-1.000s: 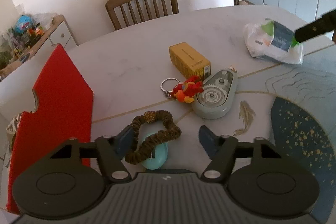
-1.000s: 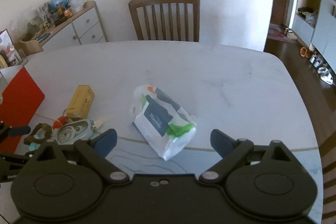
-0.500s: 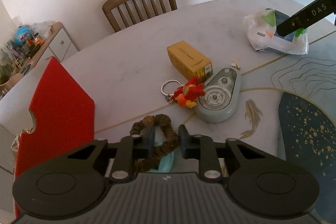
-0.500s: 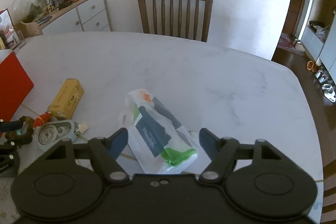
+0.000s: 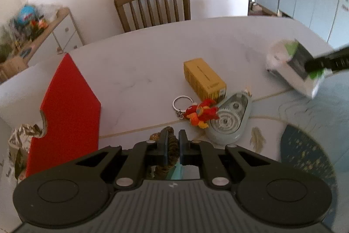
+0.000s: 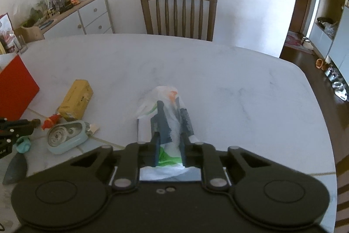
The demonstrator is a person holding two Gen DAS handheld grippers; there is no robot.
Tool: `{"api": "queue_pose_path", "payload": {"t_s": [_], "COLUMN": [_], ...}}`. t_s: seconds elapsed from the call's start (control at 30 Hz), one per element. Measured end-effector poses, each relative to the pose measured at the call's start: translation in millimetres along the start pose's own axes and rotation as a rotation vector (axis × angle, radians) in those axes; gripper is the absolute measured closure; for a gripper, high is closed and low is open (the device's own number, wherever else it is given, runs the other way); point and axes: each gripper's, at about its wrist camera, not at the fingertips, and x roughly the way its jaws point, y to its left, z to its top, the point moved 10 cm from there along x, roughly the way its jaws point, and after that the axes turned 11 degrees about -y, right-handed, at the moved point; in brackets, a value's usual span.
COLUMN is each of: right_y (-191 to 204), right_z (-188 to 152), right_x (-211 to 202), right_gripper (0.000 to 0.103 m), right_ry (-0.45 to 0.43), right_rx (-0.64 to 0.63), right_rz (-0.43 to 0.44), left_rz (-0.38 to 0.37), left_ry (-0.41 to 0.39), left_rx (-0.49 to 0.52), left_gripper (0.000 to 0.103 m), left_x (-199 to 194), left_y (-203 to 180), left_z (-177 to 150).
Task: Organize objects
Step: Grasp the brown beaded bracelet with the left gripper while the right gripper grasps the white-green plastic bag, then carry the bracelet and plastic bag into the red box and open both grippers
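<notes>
My left gripper point(image 5: 173, 141) is shut on a brown scrunchie point(image 5: 172, 149), with a teal egg-shaped thing point(image 5: 177, 171) partly hidden just under the jaws. My right gripper point(image 6: 170, 123) is shut on a white tissue pack point(image 6: 168, 102) with green and dark print; the pack also shows in the left wrist view point(image 5: 296, 62), tilted. On the marble table point(image 6: 218, 80) lie a yellow box point(image 5: 204, 78), a red toy keychain point(image 5: 200, 113) and a grey-green tape dispenser point(image 5: 229, 119).
A red open box point(image 5: 67, 106) stands at the table's left edge, with a foil packet point(image 5: 19, 141) beside it. A wooden chair point(image 6: 178, 12) stands behind the table. A sideboard point(image 6: 82, 14) with clutter is at the far left.
My left gripper has closed on the scrunchie. My right gripper moved down over the tissue pack, closed on it, and the pack has tilted up.
</notes>
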Motion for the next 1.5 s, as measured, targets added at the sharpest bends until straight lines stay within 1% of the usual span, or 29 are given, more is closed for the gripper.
{"api": "queue_pose_path", "payload": {"t_s": [0.13, 0.3, 0.57, 0.83, 1.0, 1.27, 1.5], "right_y": [7.1, 24.1, 65.7, 104.3, 129.2, 181.7, 228.2], "right_z": [-1.2, -7.8, -5.9, 3.6, 10.2, 29.1, 47.6], "right_x": [-18.1, -42.6, -84.9, -119.9, -131.7, -140.2, -139.5], "right_gripper": [0.088, 0.088, 0.088, 0.088, 0.088, 0.088, 0.088], "right_ry": [-0.008, 0.004, -0.005, -0.025, -0.036, -0.065, -0.089], "right_rx": [0.044, 0.079, 0.1, 0.091, 0.084, 0.04, 0.011], "right_rz": [0.013, 0.041, 0.09, 0.093, 0.101, 0.131, 0.166], "left_rz": [-0.023, -0.058, -0.118, -0.162, -0.177, -0.171, -0.14], "left_ry": [0.005, 0.005, -0.018, -0.06, -0.089, -0.133, -0.169], "left_rx": [-0.08, -0.15, -0.203, -0.213, -0.211, -0.209, -0.208], "left_gripper": [0.094, 0.094, 0.094, 0.094, 0.094, 0.094, 0.094], "left_x": [-8.7, -24.0, -59.1, -96.3, -117.4, -142.3, -157.9], "left_y": [6.8, 13.4, 20.0, 31.4, 44.5, 78.4, 121.2], "left_z": [6.2, 12.2, 21.2, 32.1, 38.1, 47.3, 52.1]}}
